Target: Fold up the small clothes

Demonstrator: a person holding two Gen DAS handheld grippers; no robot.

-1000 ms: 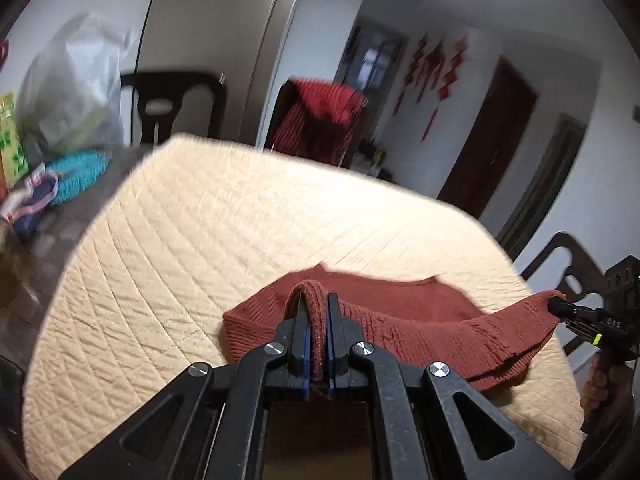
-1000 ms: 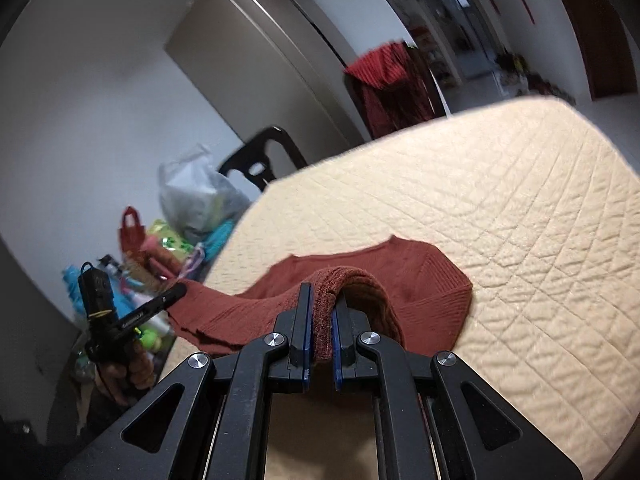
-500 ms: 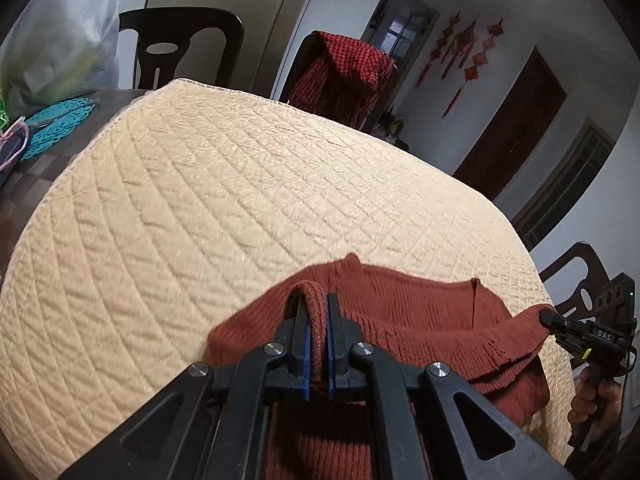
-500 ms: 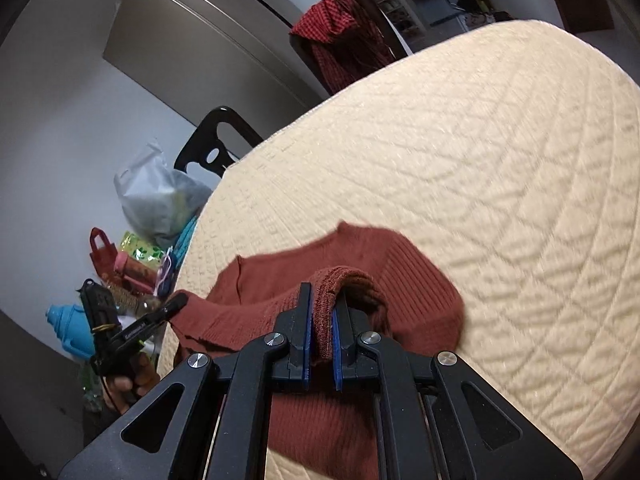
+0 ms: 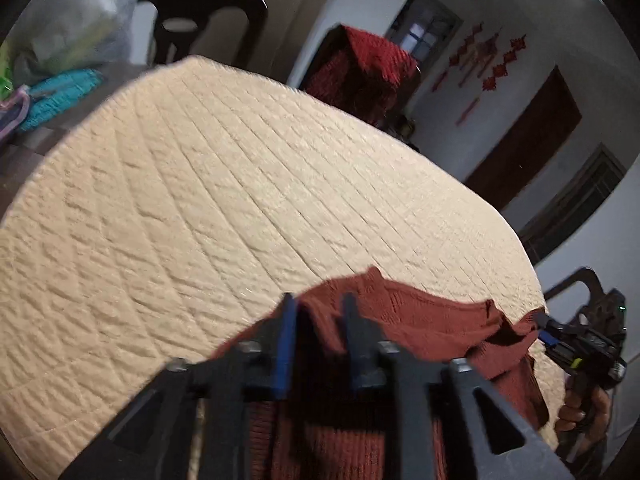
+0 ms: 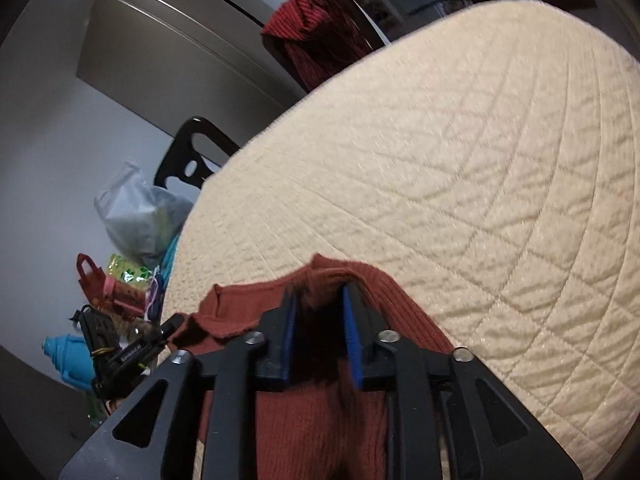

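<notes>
A rust-red knit sweater [image 5: 424, 320] lies at the near edge of the cream quilted cover [image 5: 240, 184]. My left gripper [image 5: 318, 312] is over its left end, jaws opening, and a loose fold of knit hangs between the fingers with neither pad pressing on it. In the right wrist view my right gripper [image 6: 320, 304] sits over the sweater's [image 6: 404, 308] other end. Its jaws are opening too, with slack fabric in the gap. Each view shows the other gripper at the sweater's far end: the right one [image 5: 560, 340], the left one [image 6: 136, 350].
The quilted cover [image 6: 460, 152] stretches away from the sweater. A black chair [image 5: 208, 20] and a chair draped in red cloth [image 5: 360, 68] stand behind the table. Bags and a teal mat [image 5: 60, 92] crowd the left side, and a blue bottle [image 6: 70, 360] stands beside the table.
Both grippers came down toward the cover with the sweater pinched between their fingers. Their jaws have now parted and the knit folds hang loose between them.
</notes>
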